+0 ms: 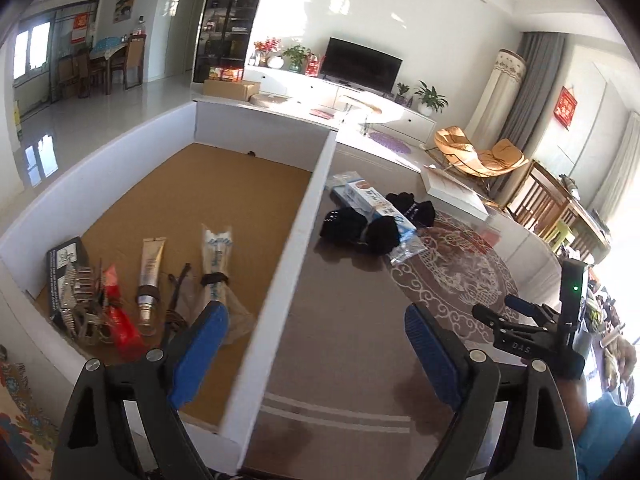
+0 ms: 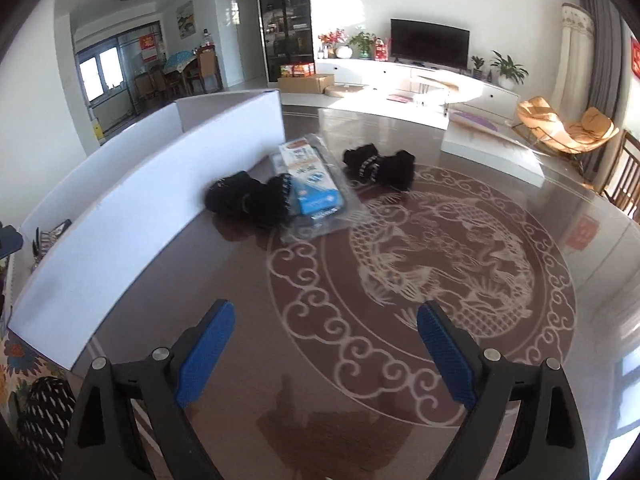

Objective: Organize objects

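Note:
A white-walled box [image 1: 296, 248] with a cork floor holds a black card [image 1: 66, 264], metal hair clips [image 1: 82, 300], a red packet [image 1: 120, 316], a cream tube [image 1: 150, 272] and a clear packet [image 1: 218, 256]. My left gripper [image 1: 316, 312] is open and straddles the box's right wall, nothing gripped. On the table beyond lie a blue-and-white carton in a plastic bag [image 2: 312, 184] and two black sock bundles [image 2: 248, 198] [image 2: 380, 166]. My right gripper [image 2: 326, 312] is open over the bare patterned tabletop, well short of them.
The box wall [image 2: 120, 216] runs along the left of the right wrist view. A flat white board [image 1: 452, 194] lies at the table's far right. Wooden chairs [image 1: 560, 208] stand past the right edge. A flowered cloth [image 1: 16, 420] lies at the near left.

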`<state>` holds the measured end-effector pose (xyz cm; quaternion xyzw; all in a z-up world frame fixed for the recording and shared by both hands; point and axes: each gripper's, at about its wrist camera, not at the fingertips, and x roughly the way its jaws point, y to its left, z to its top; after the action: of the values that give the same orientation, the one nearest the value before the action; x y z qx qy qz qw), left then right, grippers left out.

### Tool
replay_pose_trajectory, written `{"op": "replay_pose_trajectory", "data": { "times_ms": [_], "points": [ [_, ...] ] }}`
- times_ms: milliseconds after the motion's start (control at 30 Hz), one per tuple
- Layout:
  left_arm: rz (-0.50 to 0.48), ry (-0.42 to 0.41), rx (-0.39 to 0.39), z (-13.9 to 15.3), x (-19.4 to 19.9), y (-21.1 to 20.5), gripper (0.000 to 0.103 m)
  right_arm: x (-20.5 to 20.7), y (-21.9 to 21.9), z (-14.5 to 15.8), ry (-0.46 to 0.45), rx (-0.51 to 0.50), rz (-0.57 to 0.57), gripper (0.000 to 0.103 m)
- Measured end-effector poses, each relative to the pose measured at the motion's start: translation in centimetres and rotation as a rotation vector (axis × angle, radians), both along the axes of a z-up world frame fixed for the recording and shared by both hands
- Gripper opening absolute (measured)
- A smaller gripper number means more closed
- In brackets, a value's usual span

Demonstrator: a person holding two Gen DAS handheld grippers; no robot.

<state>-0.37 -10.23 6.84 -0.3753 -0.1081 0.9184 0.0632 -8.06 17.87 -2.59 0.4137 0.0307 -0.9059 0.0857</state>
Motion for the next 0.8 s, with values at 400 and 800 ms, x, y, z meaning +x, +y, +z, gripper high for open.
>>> {"op": "replay_pose_trajectory", "data": {
  "times_ms": [400,800],
  "points": [
    [-0.079,-0.226,-0.139,-8.6,-5.1,12.4,0.091,2.6,6.1,-3.5,-0.042,0.055,-0.096,0.093],
    [0.037,-0.28,-0.059,-10.4,-8.5,10.9,0.092,2.4,6.5,-4.3,-0.087,0.039,-0.112,0.1]
  ]
}}
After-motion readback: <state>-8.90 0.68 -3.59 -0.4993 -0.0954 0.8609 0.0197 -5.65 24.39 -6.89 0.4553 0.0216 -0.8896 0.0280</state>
